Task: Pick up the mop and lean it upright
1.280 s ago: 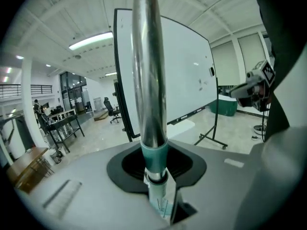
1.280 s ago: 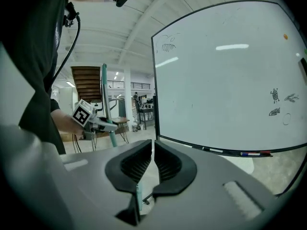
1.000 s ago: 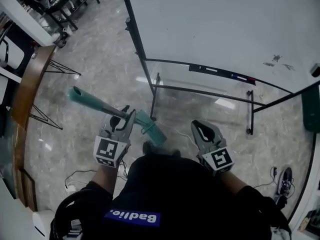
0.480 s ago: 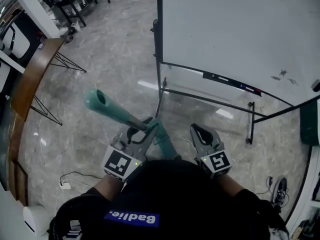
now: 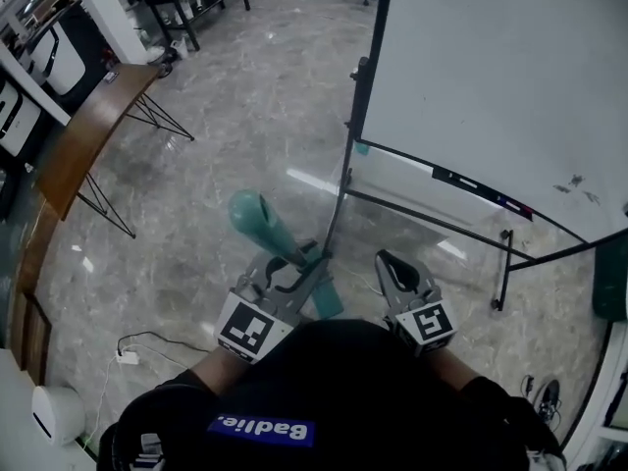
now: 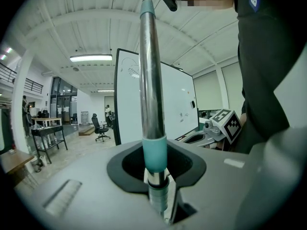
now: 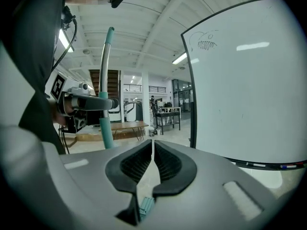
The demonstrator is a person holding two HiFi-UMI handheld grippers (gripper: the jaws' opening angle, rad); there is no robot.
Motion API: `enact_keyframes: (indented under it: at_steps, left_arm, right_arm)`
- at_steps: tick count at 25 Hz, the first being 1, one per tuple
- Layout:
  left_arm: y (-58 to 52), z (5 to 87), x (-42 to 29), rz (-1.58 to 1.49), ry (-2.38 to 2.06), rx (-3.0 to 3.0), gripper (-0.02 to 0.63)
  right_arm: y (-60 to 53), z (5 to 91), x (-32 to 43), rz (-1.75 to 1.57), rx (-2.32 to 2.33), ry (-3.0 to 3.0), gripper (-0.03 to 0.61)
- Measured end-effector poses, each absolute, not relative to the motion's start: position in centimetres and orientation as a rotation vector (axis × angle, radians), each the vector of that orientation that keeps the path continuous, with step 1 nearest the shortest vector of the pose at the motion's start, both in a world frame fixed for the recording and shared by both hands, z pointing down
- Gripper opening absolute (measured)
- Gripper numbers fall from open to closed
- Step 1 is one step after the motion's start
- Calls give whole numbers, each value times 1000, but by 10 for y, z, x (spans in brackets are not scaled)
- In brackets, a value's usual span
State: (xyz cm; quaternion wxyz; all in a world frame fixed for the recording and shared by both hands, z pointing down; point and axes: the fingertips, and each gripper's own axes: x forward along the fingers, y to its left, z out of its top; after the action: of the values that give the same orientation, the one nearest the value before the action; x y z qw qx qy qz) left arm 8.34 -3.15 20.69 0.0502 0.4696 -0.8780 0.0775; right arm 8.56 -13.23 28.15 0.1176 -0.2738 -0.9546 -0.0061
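Left gripper [image 5: 289, 275] is clamped on the mop [image 6: 149, 80]. Jaws pinch the chrome tube just under the teal sleeve [image 6: 155, 155], with the tube seated in the pad notch. From the jaws the handle runs straight up, close to vertical, to the teal end cap [image 6: 146, 6], well above the jaws. In the head view the handle is foreshortened: cap end points at the camera, and a short teal stretch comes out below the jaws. Can't see the mop head, the lower end is lost behind the gripper and the person's black shirt [image 5: 324, 391]. Mop is carried clear of the whiteboard [image 5: 491, 86], not touching it. Right gripper [image 7: 152, 147] is empty: pads closed up with only a hairline slit between them and nothing in it. It sits just beside the left gripper at about the same level, marker cubes facing up. From the right gripper view the mop stands to the left of the right jaws, apart from them, with the left gripper's fingers wrapped across it at mid-handle. The whiteboard is ahead and to the right of the right jaws. Its black side post [image 5: 345, 165] stands just beyond the left jaws in the head view. The grey marble floor [image 5: 216, 106] lies under both grippers. A wooden table [image 5: 88, 140] on thin black legs is well off to the left of the left jaws. A white cable with plug [image 5: 128, 357] lies on the floor, left of the left gripper's cube.
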Motion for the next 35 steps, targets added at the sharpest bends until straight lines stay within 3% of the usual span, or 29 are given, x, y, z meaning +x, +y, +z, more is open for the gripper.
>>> enact_keyframes:
  at_steps: [25,35]
  left_arm:
    - [335,241,28,193,-2916,273,104]
    - [465,242,-31,188,-2816,-336,106]
  right_arm:
    - [176,304,-50,-90,-1496,-2450,12]
    - [300,296,-188,-28,-1906,-2249,11]
